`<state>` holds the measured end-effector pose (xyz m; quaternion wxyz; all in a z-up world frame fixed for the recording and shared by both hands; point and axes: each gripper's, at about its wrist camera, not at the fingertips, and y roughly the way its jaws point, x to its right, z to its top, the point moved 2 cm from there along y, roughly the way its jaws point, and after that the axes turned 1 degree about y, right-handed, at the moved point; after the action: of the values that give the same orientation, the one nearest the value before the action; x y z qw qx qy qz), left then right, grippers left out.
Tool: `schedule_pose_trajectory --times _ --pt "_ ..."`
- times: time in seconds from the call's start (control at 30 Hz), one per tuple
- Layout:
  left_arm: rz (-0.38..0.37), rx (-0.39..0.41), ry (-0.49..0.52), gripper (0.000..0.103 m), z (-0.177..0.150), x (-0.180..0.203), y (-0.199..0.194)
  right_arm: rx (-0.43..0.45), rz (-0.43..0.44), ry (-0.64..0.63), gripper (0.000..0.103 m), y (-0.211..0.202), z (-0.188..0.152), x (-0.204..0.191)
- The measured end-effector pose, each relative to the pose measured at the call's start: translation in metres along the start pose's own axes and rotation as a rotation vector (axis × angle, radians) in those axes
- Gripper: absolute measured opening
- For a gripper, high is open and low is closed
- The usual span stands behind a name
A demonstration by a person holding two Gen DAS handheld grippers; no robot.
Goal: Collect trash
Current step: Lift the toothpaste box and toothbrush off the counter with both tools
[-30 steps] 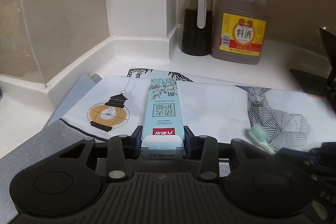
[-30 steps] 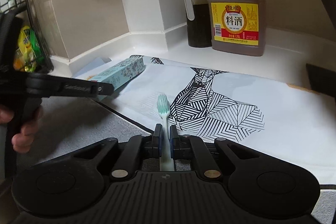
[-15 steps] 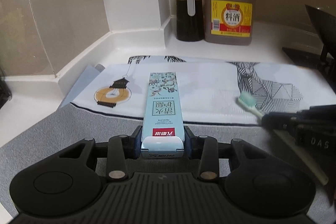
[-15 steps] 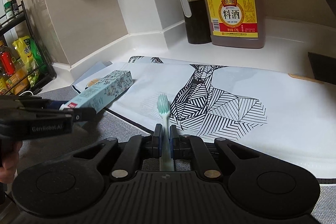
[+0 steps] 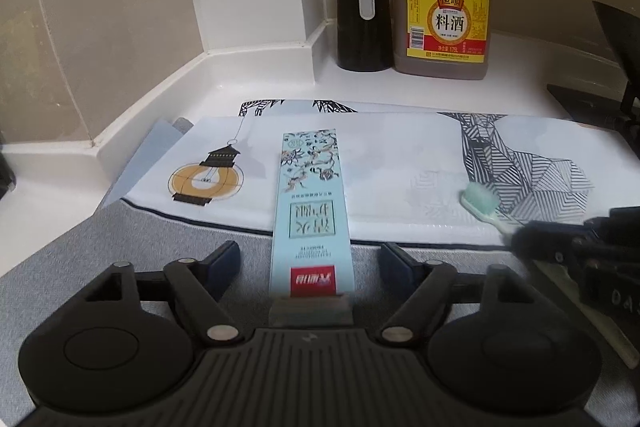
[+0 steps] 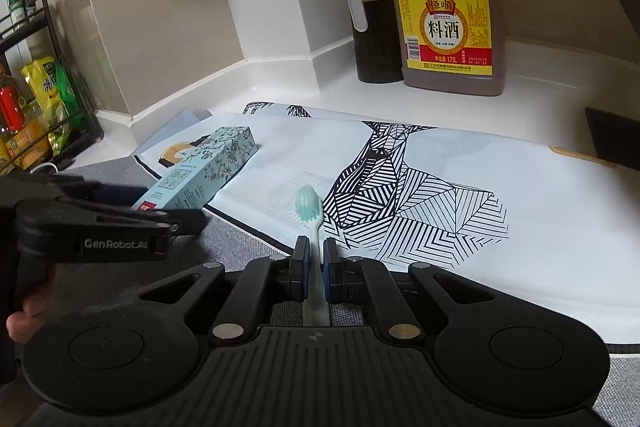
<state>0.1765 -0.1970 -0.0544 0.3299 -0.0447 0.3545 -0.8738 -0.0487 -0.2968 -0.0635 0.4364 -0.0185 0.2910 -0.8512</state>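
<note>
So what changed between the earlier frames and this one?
The left gripper has just been opening: its jaws now stand clear of the toothpaste box, which they clamped before and which lies between them. The right gripper stays shut on the toothbrush. Bottles and printed mat are unchanged.

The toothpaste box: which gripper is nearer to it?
Left. The left gripper has just opened, its fingers standing apart on either side of the toothpaste box. The right gripper sits off to the box's right, shut on the toothbrush.
</note>
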Motion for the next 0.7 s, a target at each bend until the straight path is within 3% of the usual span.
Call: schedule_pose_trajectory --times 0.33,0.4,0.5,0.53,0.57,0.7 --pt "-0.018 -0.049 -0.099 0.089 0.014 -0.010 0.025 -0.012 -0.037 -0.064 0.014 0.000 -0.002 -0.009" --pt "-0.011 -0.056 -0.098 0.081 0.018 -0.013 0.025 -0.013 -0.034 -0.067 0.017 0.000 -0.002 -0.009" --pt "-0.013 -0.061 -0.107 0.065 0.021 -0.018 0.025 -0.016 -0.022 -0.091 0.029 0.000 -0.003 -0.014" --pt "-0.013 -0.056 -0.103 0.050 0.021 -0.018 0.024 -0.018 -0.020 -0.104 0.033 0.001 -0.004 -0.016" --pt "-0.012 -0.053 -0.099 0.044 0.022 -0.017 0.023 -0.020 -0.021 -0.118 0.034 0.001 -0.004 -0.018" --pt "0.005 -0.046 -0.089 0.043 0.022 -0.012 0.014 -0.023 -0.049 -0.162 0.033 0.003 -0.006 -0.025"
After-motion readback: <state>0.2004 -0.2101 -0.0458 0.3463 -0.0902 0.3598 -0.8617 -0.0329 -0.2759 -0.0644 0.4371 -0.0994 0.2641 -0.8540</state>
